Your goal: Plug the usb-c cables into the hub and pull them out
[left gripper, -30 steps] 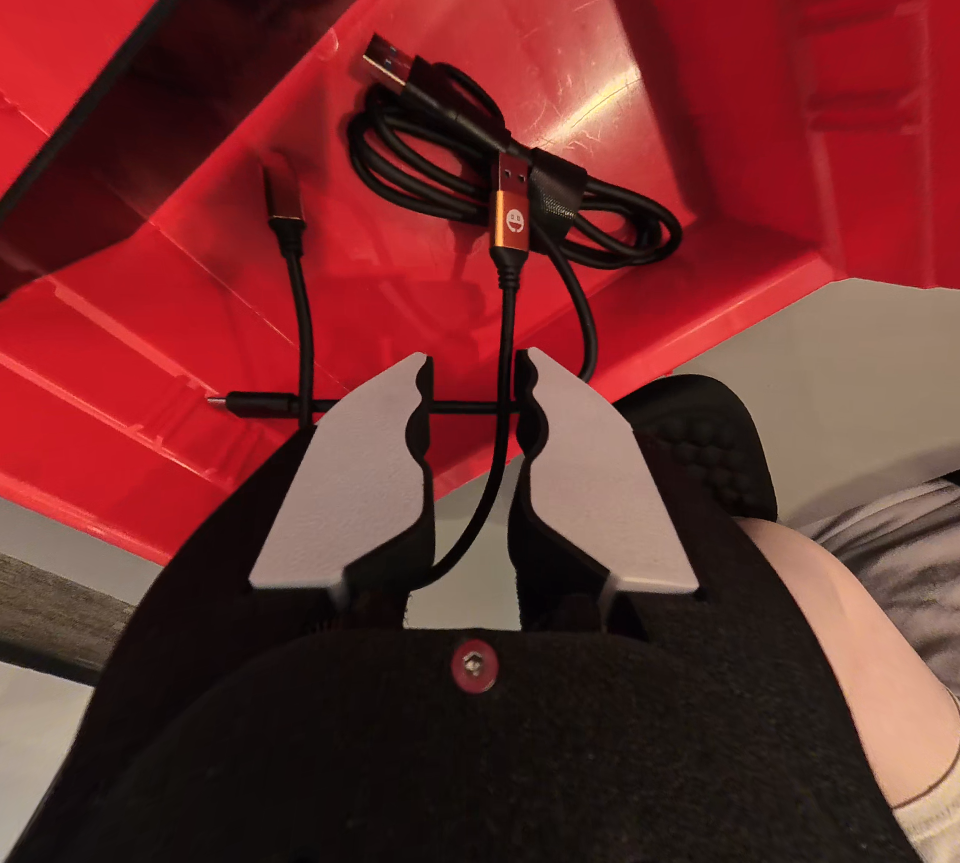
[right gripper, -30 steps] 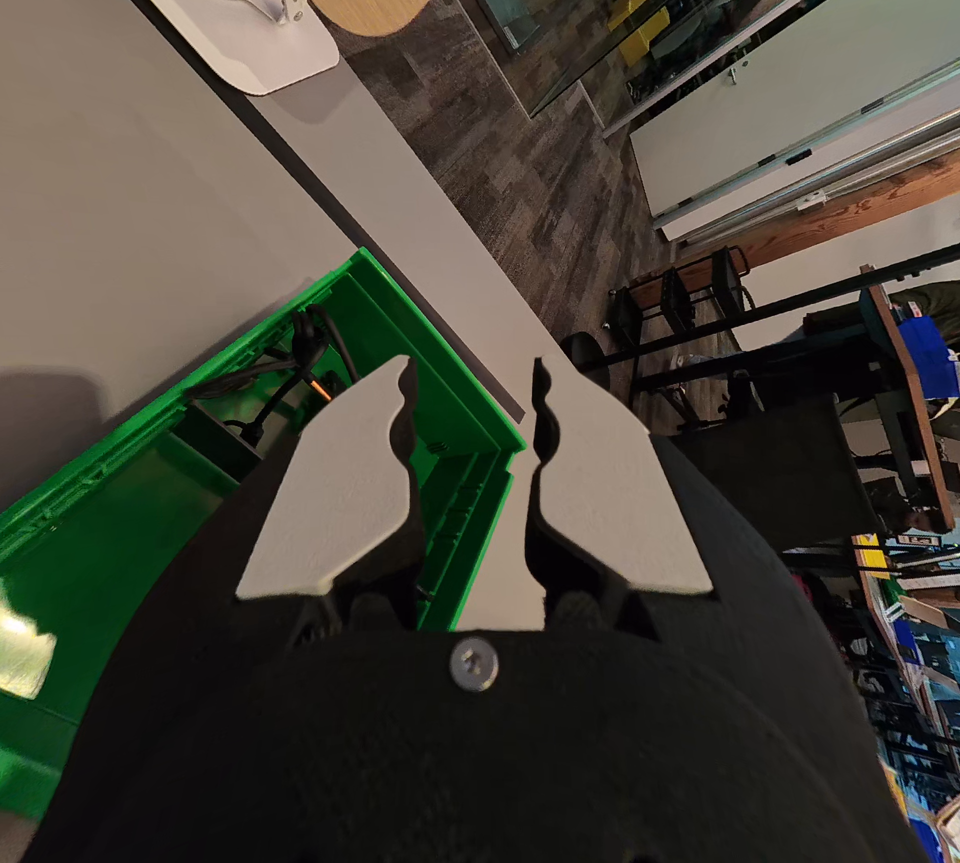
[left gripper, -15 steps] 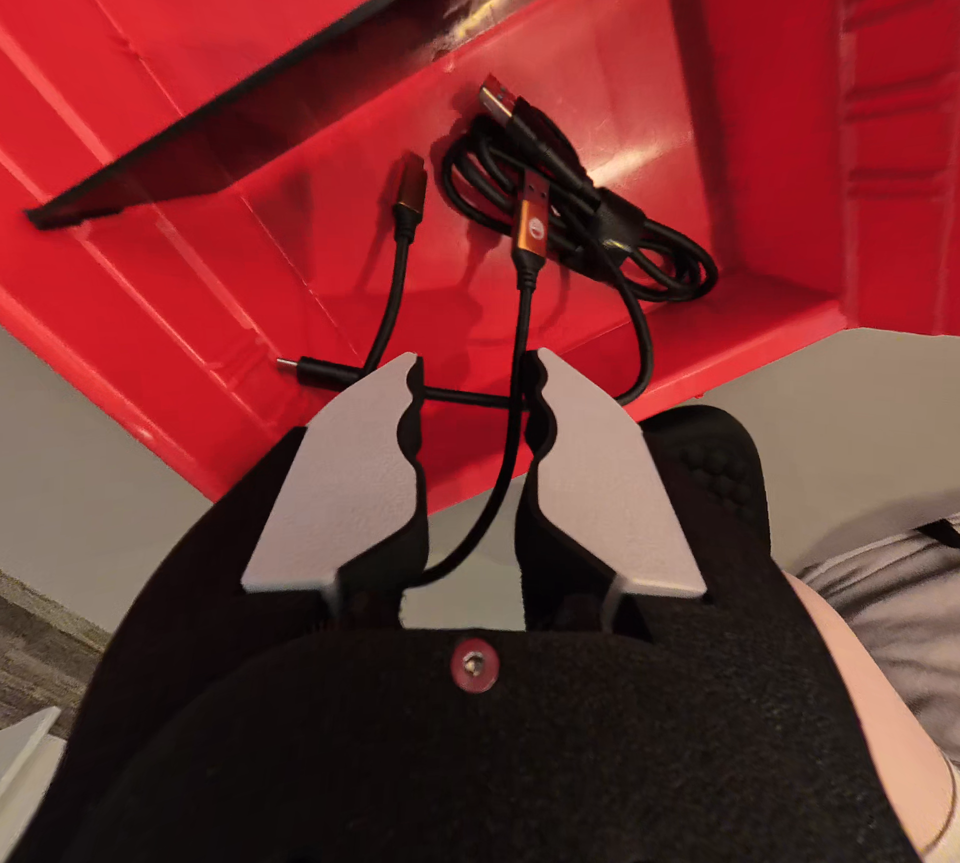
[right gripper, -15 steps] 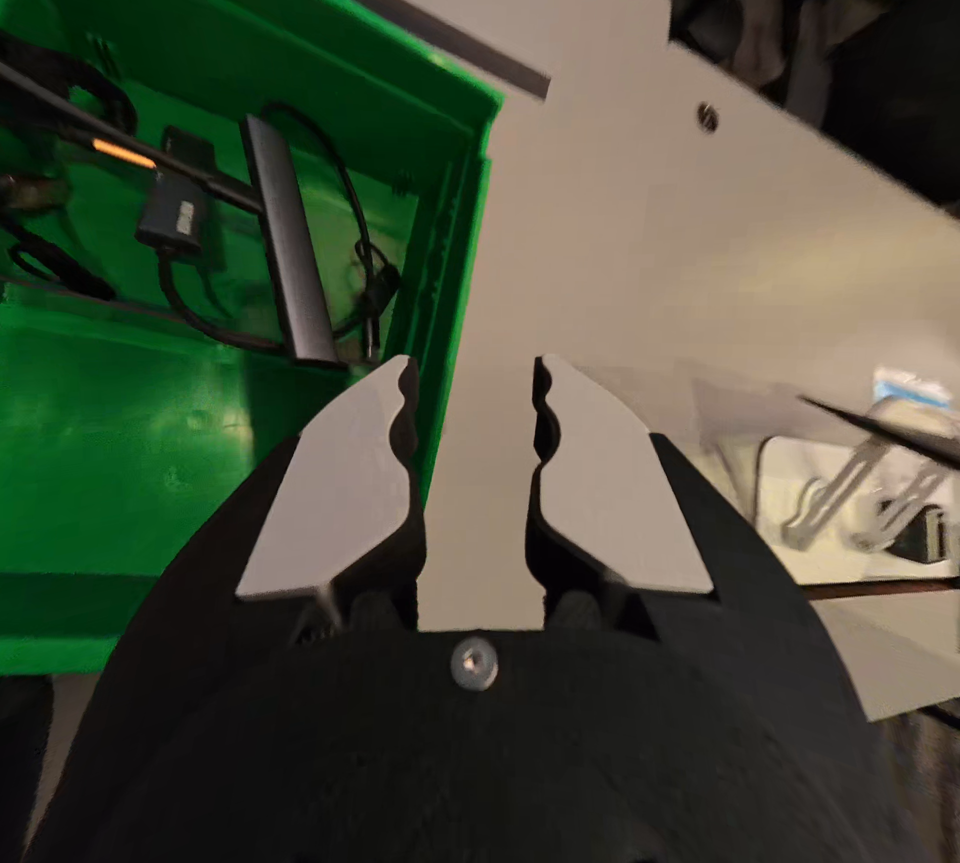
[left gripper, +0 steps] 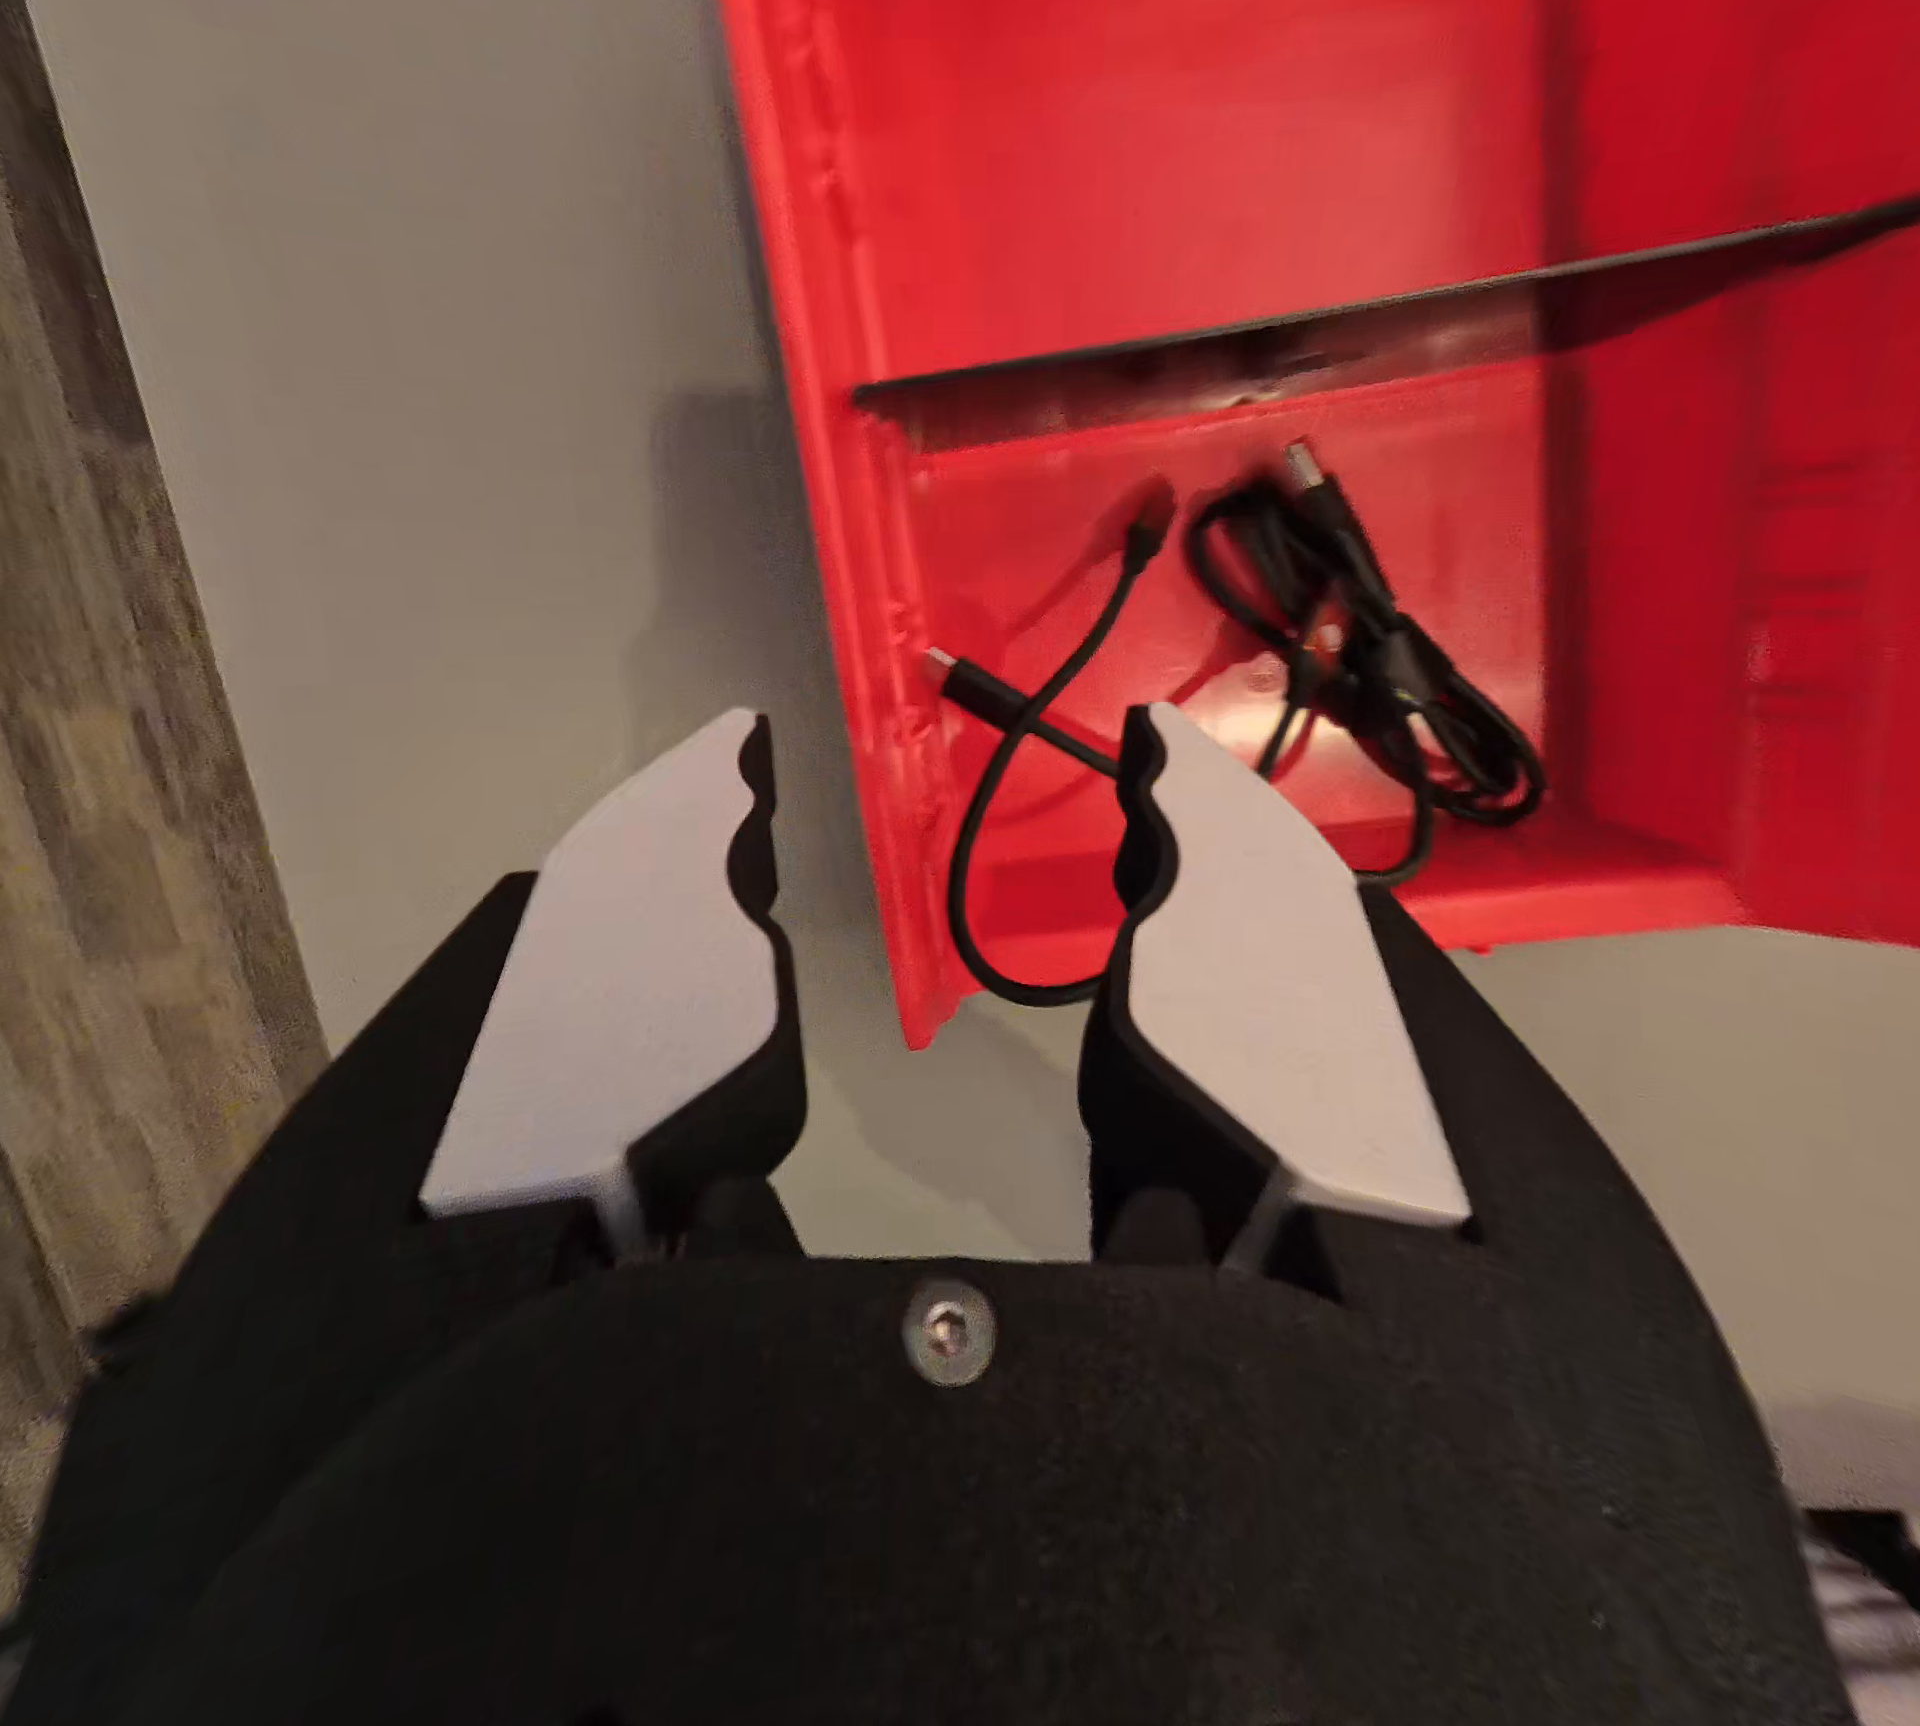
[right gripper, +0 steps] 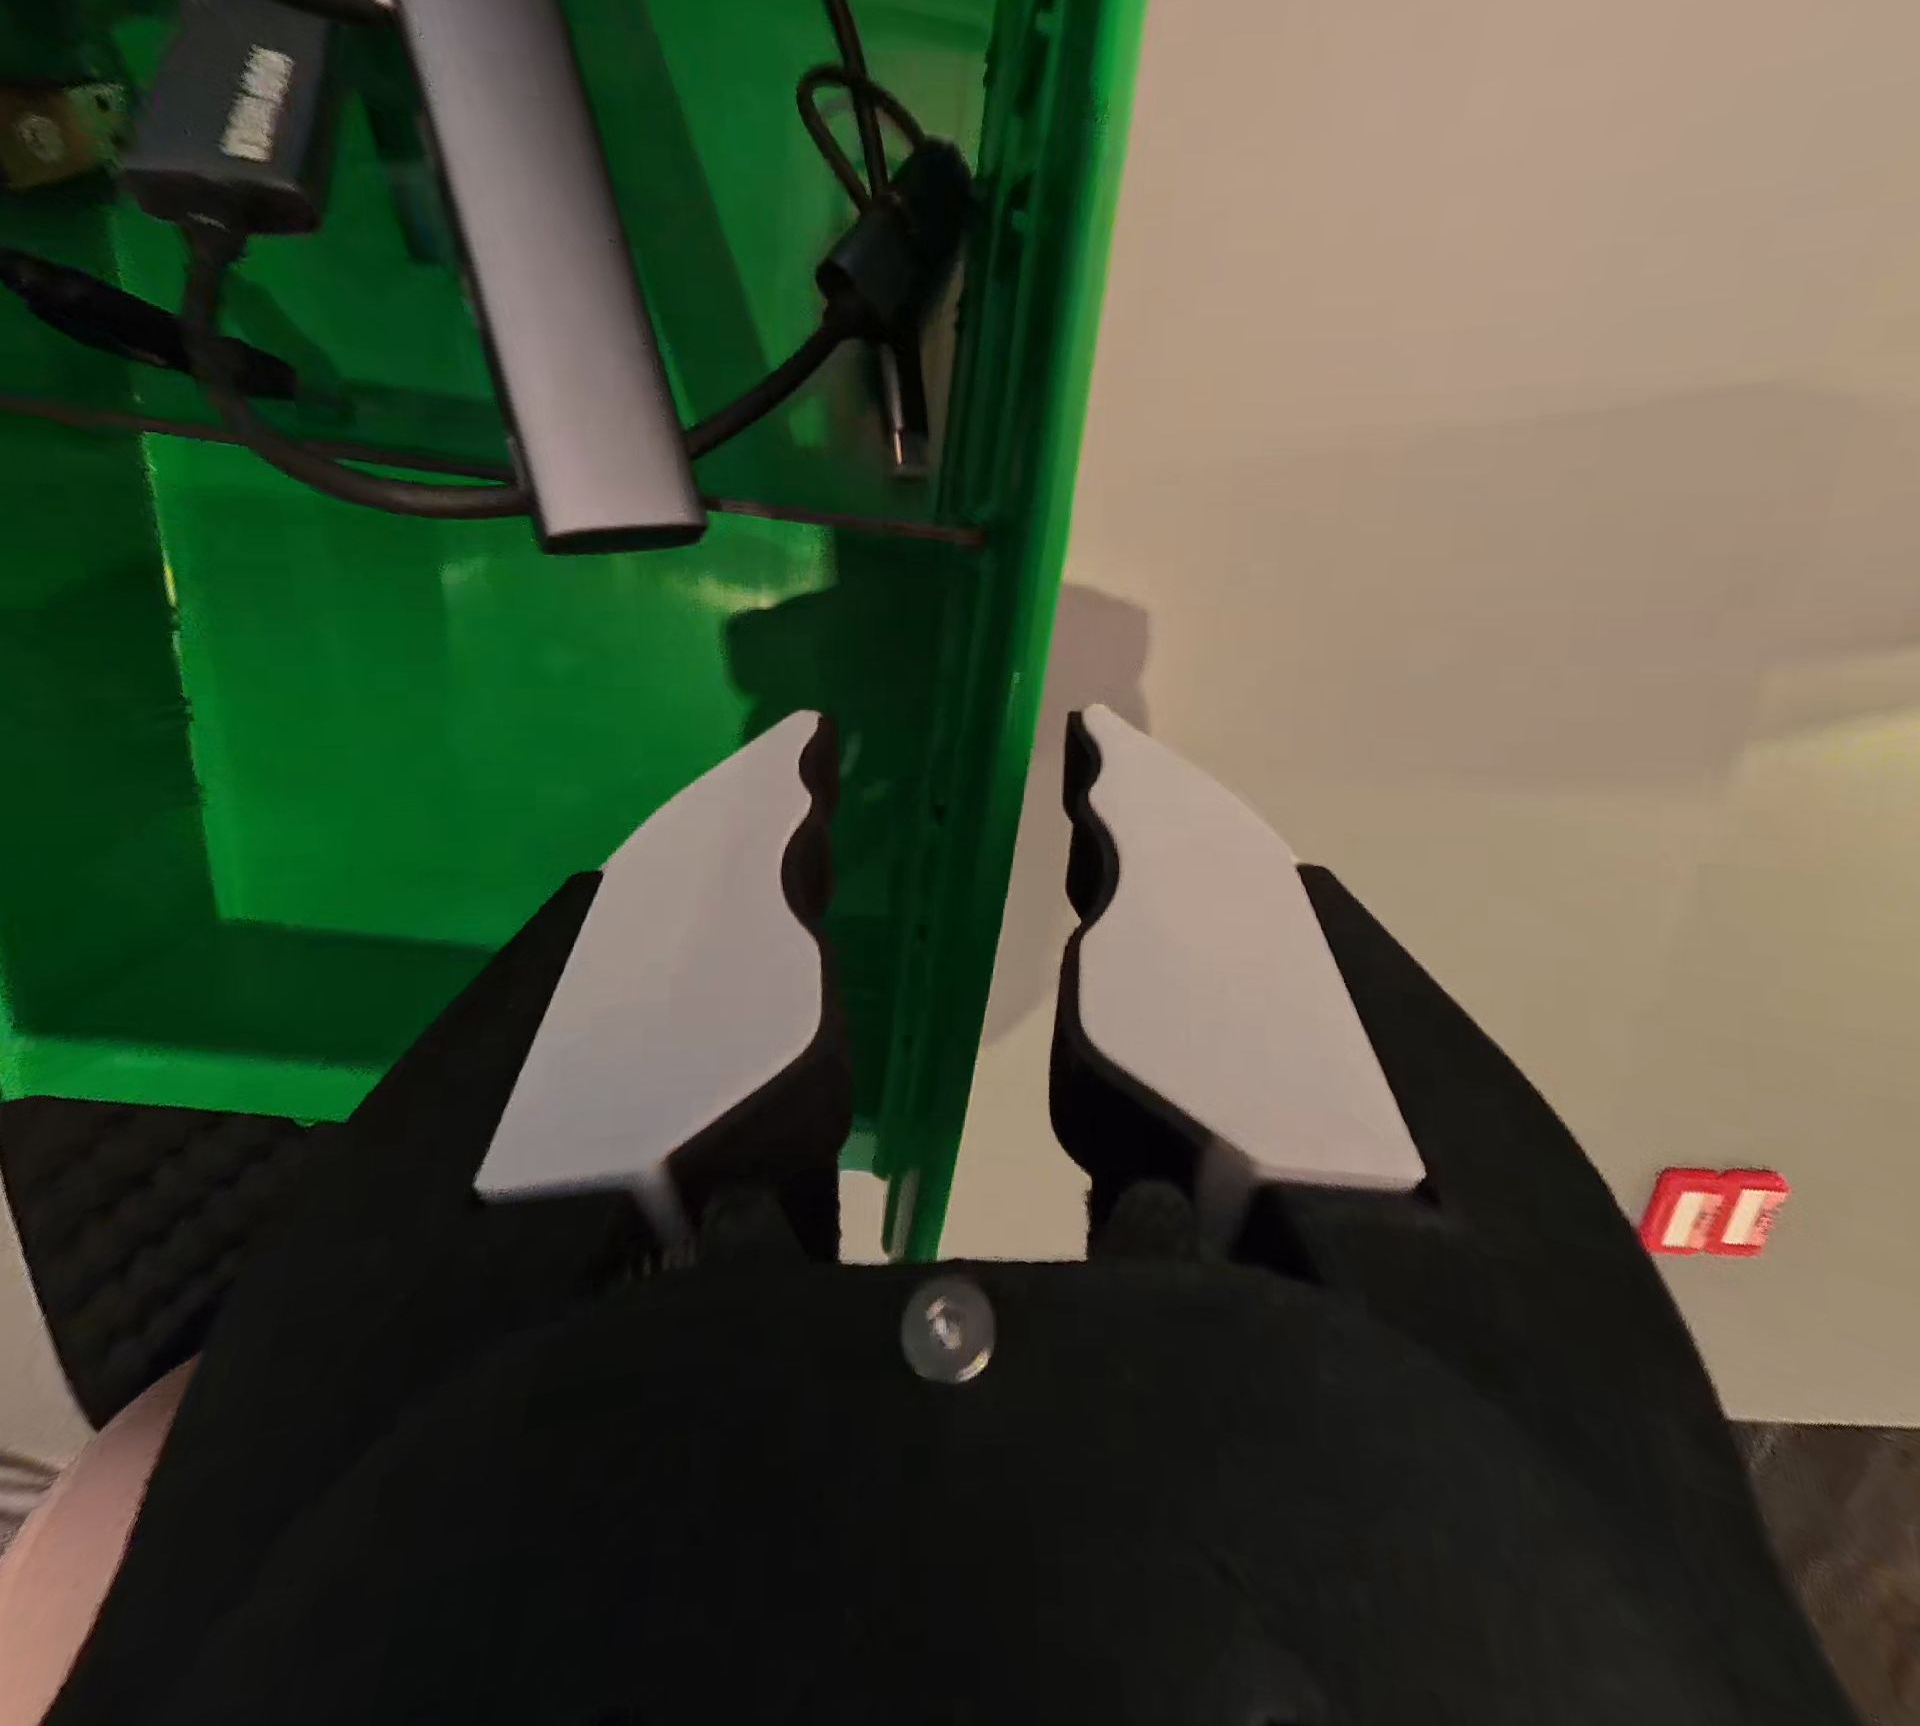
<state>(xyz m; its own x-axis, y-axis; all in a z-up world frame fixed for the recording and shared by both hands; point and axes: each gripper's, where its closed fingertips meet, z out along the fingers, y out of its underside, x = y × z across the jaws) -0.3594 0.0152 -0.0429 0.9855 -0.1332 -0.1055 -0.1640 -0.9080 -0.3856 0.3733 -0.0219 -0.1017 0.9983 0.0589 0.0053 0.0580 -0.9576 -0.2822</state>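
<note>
In the left wrist view, a short black usb-c cable (left gripper: 982, 829) lies looped in the near compartment of a red bin (left gripper: 1195, 118), one plug (left gripper: 943, 664) against the bin's left wall. A bundled black cable (left gripper: 1382, 668) lies to its right. My left gripper (left gripper: 951, 726) is open and empty, just above the bin's near left corner. In the right wrist view, a grey hub (right gripper: 520, 170) lies in a green bin (right gripper: 416, 741), its own lead ending in a plug (right gripper: 909, 419). My right gripper (right gripper: 948, 720) is open and empty, straddling the bin's right wall.
A black divider (left gripper: 1351, 315) crosses the red bin. A dark adapter (right gripper: 239, 118) and more cables lie beside the hub. A small red object (right gripper: 1714, 1211) sits on the pale table (right gripper: 1455, 326) to the right. The floor (left gripper: 94, 637) shows past the table's left edge. The left gripper's tips are roughly 75 centimetres from the right gripper's. The plug (left gripper: 943, 664) lies around 6 centimetres away from my left fingertips. It is some 9 centimetres from my right tips to the grey hub (right gripper: 520, 170).
My left gripper has opened wider and pulled back; the short cable that ran between its fingers now lies in the red bin. My right gripper has swung over the green bin's right wall.
</note>
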